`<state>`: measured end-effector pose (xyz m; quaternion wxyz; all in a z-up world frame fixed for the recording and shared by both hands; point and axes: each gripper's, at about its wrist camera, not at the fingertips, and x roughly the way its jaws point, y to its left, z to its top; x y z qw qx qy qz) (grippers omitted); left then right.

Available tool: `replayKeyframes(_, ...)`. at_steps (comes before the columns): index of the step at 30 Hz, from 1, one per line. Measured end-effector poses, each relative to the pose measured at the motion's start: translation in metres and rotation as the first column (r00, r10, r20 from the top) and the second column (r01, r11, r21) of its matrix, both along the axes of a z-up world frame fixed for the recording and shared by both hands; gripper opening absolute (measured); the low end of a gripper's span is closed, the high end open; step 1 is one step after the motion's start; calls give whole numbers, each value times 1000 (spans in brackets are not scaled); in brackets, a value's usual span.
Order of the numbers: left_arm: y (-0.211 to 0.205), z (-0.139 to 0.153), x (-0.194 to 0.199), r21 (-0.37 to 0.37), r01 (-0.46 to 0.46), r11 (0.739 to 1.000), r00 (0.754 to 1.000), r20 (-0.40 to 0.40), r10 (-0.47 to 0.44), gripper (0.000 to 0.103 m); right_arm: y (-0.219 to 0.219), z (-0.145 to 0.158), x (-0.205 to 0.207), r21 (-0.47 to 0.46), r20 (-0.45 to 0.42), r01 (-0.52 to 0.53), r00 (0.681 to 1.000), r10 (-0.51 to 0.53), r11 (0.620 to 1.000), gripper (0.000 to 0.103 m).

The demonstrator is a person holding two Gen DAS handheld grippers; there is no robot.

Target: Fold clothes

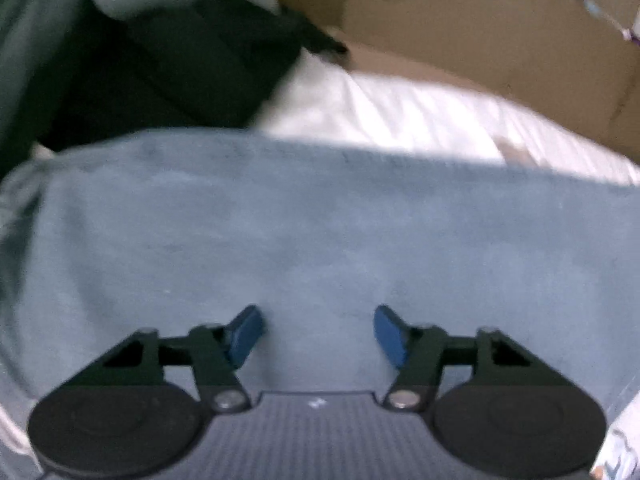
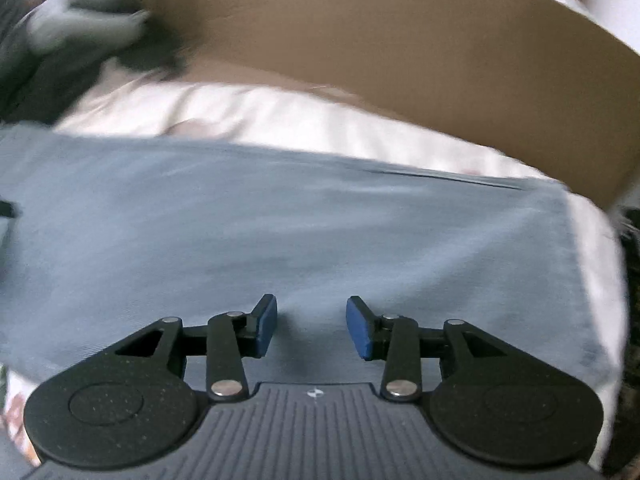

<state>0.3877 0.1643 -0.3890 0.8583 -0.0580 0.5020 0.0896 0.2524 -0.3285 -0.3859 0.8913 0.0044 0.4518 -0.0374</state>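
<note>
Blue-padded left gripper (image 1: 319, 334) and right gripper (image 2: 311, 328) are hovering agape, empty, over flat pale-blue cloth garment (image 1: 320, 232) — brown cardboard box (image 2: 400, 40) lying beyond it.

Counted on inspection: one blue garment (image 1: 320, 232), spread flat; one white cloth (image 1: 400, 120) beneath it; one brown cardboard box (image 1: 480, 28) behind; one heap of dark clothing (image 1: 160, 72), its pieces too blurred to number; two grippers, left (image 1: 319, 334) and right (image 2: 311, 326).
</note>
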Motion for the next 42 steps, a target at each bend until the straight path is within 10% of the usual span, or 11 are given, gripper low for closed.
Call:
replayKeyframes(12, -3, -17, 41, 55, -43, 998, 995, 95, 37, 76, 29, -26, 66, 33, 1, -17, 1000, 17, 999, 76)
replayKeyframes(22, -2, -20, 71, 72, -24, 997, 988, 151, 12, 77, 27, -30, 124, 36, 52, 27, 998, -29, 999, 78)
replayKeyframes(32, -4, -17, 106, 116, 62, 991, 981, 178, -82, 76, 14, -29, 154, 21, 58, 130, 990, -131, 991, 66)
replayKeyframes(36, -3, -10, 111, 100, 123, 987, 973, 182, -140, 58, 5, -18, 148, 50, 65, 145, 987, -148, 988, 37)
replayKeyframes(42, 9, 14, 104, 54, 74, 996, 977, 198, -83, 45, -15, 6, 129, 87, 85, 146, 984, -154, 985, 37)
